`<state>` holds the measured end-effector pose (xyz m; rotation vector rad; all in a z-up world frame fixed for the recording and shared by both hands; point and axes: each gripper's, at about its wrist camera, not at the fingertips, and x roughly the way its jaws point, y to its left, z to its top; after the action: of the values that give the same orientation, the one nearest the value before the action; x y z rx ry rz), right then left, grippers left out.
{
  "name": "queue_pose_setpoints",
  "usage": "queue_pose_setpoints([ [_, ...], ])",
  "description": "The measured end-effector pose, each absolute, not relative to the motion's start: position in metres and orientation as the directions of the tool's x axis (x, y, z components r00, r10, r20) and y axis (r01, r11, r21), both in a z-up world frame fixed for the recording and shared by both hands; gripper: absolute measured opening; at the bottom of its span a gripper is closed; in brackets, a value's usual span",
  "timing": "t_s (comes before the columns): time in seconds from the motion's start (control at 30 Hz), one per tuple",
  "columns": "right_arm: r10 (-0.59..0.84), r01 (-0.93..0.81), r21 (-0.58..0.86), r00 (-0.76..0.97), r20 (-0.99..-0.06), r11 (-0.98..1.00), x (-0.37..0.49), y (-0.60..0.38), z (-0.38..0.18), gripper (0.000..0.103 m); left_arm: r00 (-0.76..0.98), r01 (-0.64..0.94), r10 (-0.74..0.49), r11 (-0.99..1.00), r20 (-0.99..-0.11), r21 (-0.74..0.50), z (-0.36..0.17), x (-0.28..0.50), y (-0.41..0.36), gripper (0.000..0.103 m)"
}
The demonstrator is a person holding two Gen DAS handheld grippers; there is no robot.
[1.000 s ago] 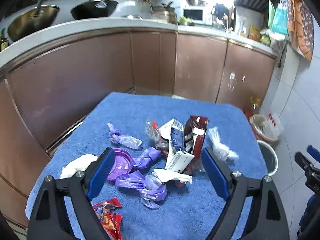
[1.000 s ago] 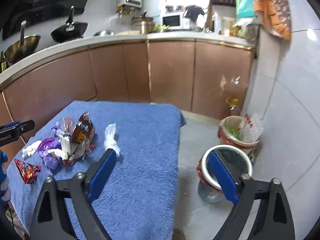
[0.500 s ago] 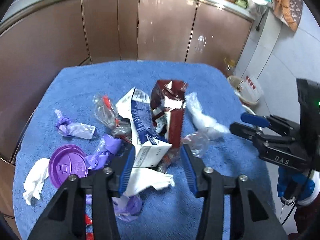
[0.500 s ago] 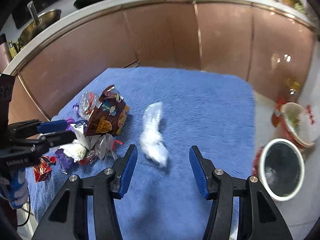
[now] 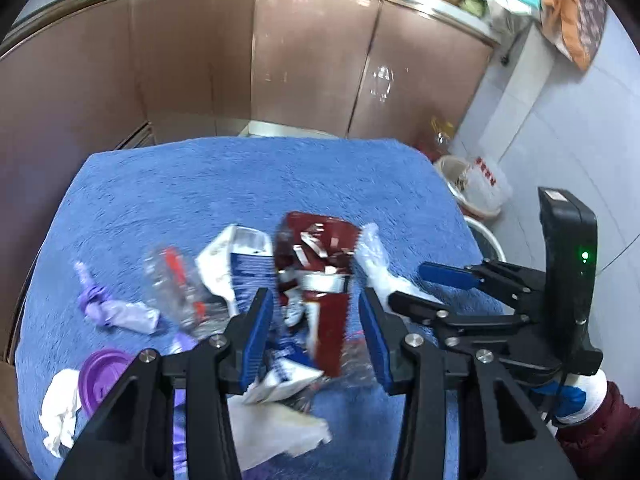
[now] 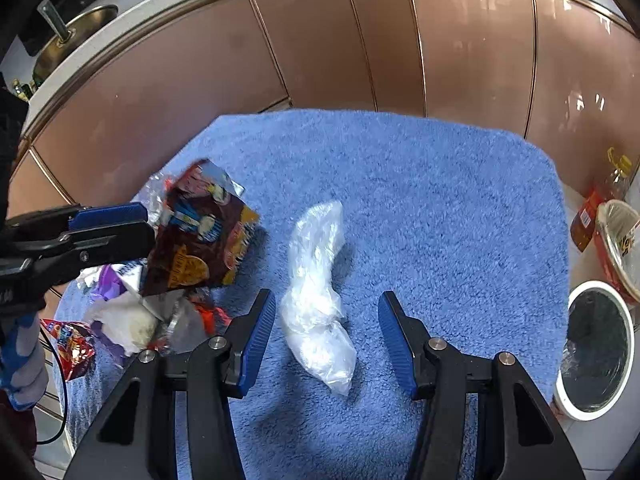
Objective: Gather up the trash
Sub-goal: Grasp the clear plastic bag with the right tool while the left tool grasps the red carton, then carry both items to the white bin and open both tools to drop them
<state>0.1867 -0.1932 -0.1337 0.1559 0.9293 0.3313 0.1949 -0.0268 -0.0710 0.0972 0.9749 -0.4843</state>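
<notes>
A pile of trash lies on a blue towel-covered table (image 5: 224, 184). My left gripper (image 5: 316, 336) is open, its blue pads on either side of a dark red snack bag (image 5: 320, 272) that stands up from the pile; the bag also shows in the right wrist view (image 6: 200, 232). My right gripper (image 6: 326, 336) is open, straddling a crumpled clear plastic bag (image 6: 316, 292) that lies flat on the towel. A white and blue carton (image 5: 244, 264) and a clear wrapper (image 5: 180, 288) lie left of the red bag.
Purple wrappers (image 5: 116, 312), a purple lid (image 5: 100, 376) and white tissue (image 5: 60, 408) lie at the left. A red wrapper (image 6: 72, 344) sits at the towel's near left edge. A white-rimmed bin (image 6: 596, 344) stands on the floor right of the table, another bin (image 6: 620, 240) behind it. Brown cabinets (image 6: 360, 48) stand behind.
Both grippers have moved closer and lower to the table. The left one now straddles the red snack bag, the right one the clear plastic bag.
</notes>
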Motion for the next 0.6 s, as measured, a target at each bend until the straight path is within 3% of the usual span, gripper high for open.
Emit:
queue_pose_setpoints([
  [0.07,0.371,-0.206,0.309,0.528,-0.763,0.928,0.193,-0.193,-0.144,0.041,0.453,0.435,-0.332,0.893,-0.827,-0.120,-0.075,0.199,-0.039,0.038],
  [0.1,0.377,-0.204,0.317,0.521,-0.766,0.926,0.197,-0.191,-0.148,0.033,0.443,0.432,-0.326,0.894,-0.835,-0.120,-0.079,0.202,-0.042,0.023],
  [0.37,0.434,-0.227,0.374,0.569,-0.698,0.899,0.174,-0.210,-0.139,0.030,0.473,0.412,-0.352,0.899,-0.808,-0.151,-0.060,0.198,-0.051,0.017],
  [0.6,0.359,-0.141,0.365,0.676,-0.643,0.920,0.134,-0.268,-0.113,0.030,0.462,0.503,-0.443,0.844,-0.768,-0.184,-0.020,0.186,-0.103,0.017],
])
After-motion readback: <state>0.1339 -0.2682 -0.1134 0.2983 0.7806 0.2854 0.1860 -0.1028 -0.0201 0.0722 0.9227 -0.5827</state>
